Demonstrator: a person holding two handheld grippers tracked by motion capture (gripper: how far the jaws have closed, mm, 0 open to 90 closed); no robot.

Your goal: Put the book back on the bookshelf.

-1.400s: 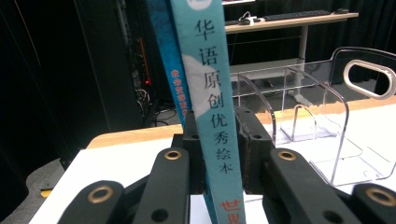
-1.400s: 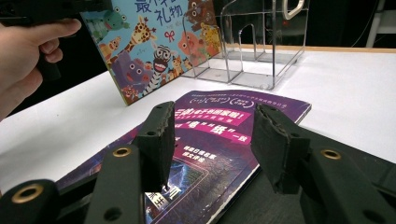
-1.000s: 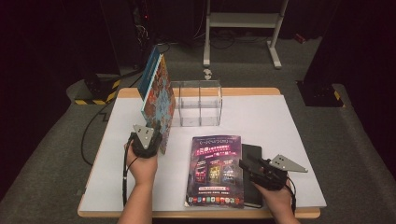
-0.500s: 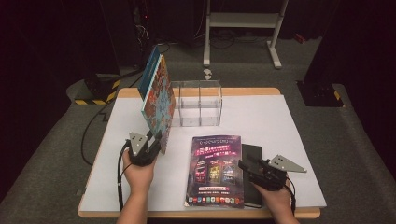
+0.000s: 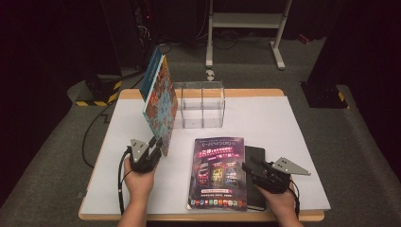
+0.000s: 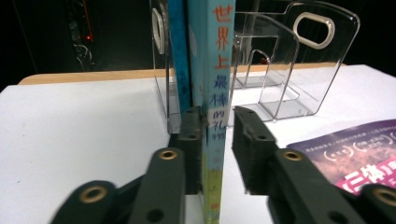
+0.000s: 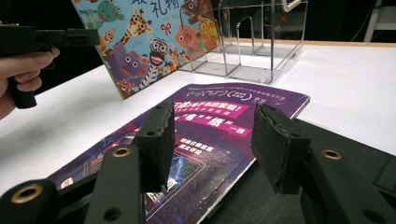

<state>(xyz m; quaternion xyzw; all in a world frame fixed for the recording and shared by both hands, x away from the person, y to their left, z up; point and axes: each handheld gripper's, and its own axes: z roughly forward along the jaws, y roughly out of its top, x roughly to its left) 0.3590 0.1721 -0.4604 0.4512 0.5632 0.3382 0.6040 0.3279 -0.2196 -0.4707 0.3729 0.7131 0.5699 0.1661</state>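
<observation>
A picture book with cartoon animals (image 5: 161,104) stands on edge on the white table (image 5: 283,142), next to a blue book (image 5: 152,71) by the clear rack (image 5: 201,104). My left gripper (image 5: 156,144) straddles its near lower corner. In the left gripper view the spine (image 6: 217,56) runs between the jaws of that gripper (image 6: 217,116), which have just been closing. The left pad touches the book and a thin gap remains at the right pad. My right gripper (image 5: 246,168) stands open over the right edge of a purple booklet (image 5: 217,172) with nothing between its fingers (image 7: 212,116).
A black notebook (image 5: 255,161) lies under the purple booklet's right side. The clear rack (image 7: 252,42) has several upright dividers and stands at the table's far middle. The left hand with its gripper (image 7: 46,37) is in the right gripper view's top left.
My left hand has drawn a little toward the near edge and lower, beside the picture book's corner. The book, the booklet and the right gripper have stayed put.
</observation>
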